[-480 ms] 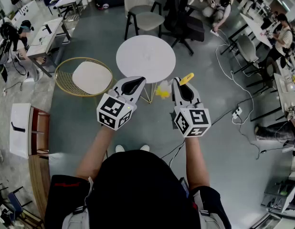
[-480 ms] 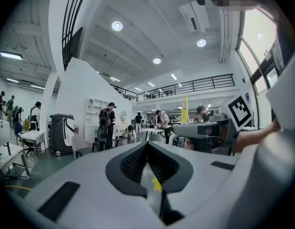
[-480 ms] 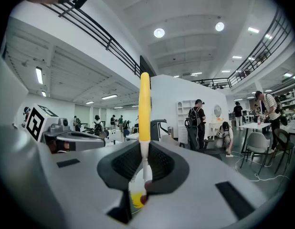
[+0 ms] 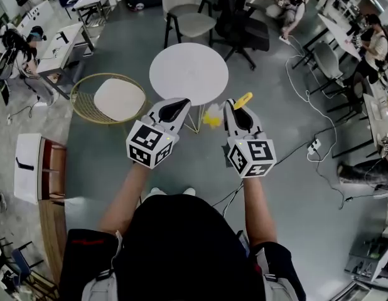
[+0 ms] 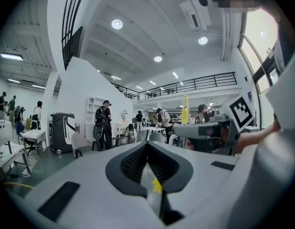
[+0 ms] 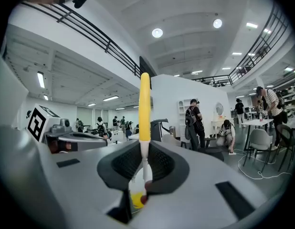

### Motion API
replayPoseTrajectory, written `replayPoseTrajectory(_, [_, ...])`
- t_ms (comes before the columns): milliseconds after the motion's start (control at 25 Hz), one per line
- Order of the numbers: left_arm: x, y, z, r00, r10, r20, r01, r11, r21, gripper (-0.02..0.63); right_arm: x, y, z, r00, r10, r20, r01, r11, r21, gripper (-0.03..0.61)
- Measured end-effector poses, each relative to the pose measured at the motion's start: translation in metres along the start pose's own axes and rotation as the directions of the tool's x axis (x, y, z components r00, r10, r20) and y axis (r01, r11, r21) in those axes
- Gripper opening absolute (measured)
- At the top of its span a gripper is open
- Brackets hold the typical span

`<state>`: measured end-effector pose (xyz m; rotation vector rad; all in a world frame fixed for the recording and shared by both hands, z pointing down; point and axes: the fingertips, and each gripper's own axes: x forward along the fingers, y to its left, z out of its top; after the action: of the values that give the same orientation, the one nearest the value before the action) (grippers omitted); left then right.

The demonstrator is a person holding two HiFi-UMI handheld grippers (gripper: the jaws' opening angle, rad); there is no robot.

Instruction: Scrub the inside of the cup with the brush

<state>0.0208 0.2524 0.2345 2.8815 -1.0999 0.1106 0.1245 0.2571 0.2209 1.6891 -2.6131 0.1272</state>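
Observation:
I hold both grippers side by side in the air above the grey floor. My right gripper [image 4: 235,110] is shut on the thin white stem of the brush [image 6: 144,106]. Its yellow handle [image 4: 244,100] sticks out past the jaws, and the yellow bristle head [image 4: 213,119] hangs between the two grippers. My left gripper [image 4: 181,108] is shut. A thin, pale see-through edge [image 5: 148,182] shows between its pads with yellow behind it, apparently the clear cup's wall. The rest of the cup is hard to make out. In the left gripper view the right gripper [image 5: 205,130] and the brush [image 5: 185,109] stand close by.
A white round table [image 4: 188,73] stands just ahead, beyond the grippers. A gold wire chair with a white cushion [image 4: 118,100] is at the left. Grey chairs [image 4: 188,17] and an office chair stand behind it. Cables [image 4: 307,149] run over the floor at the right. People sit at desks around.

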Motion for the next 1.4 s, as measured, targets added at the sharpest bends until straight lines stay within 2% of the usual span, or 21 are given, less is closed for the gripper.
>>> replayPoseTrajectory(680, [0.026,-0.021,0.008,1.0,0.011,-0.01,-0.011,0.999,0.043,0.015,-0.014,-0.037,0.004,0.999,0.009,0.031,-0.01,1.0,0.012,0.048])
replayPoseTrajectory(1080, [0.041,0.009,0.005,1.0,0.021,-0.011,-0.02,1.0,0.02,0.015,0.014,-0.043,0.006,1.0,0.006,0.028,-0.006,1.0,0.016,0.048])
replayPoseTrajectory(1400, [0.063,0.051,0.006,0.999,0.031,-0.009,-0.031,0.999,0.012,0.015,0.062,-0.053,0.008,1.0,0.011,0.024,-0.011,1.0,0.018,0.048])
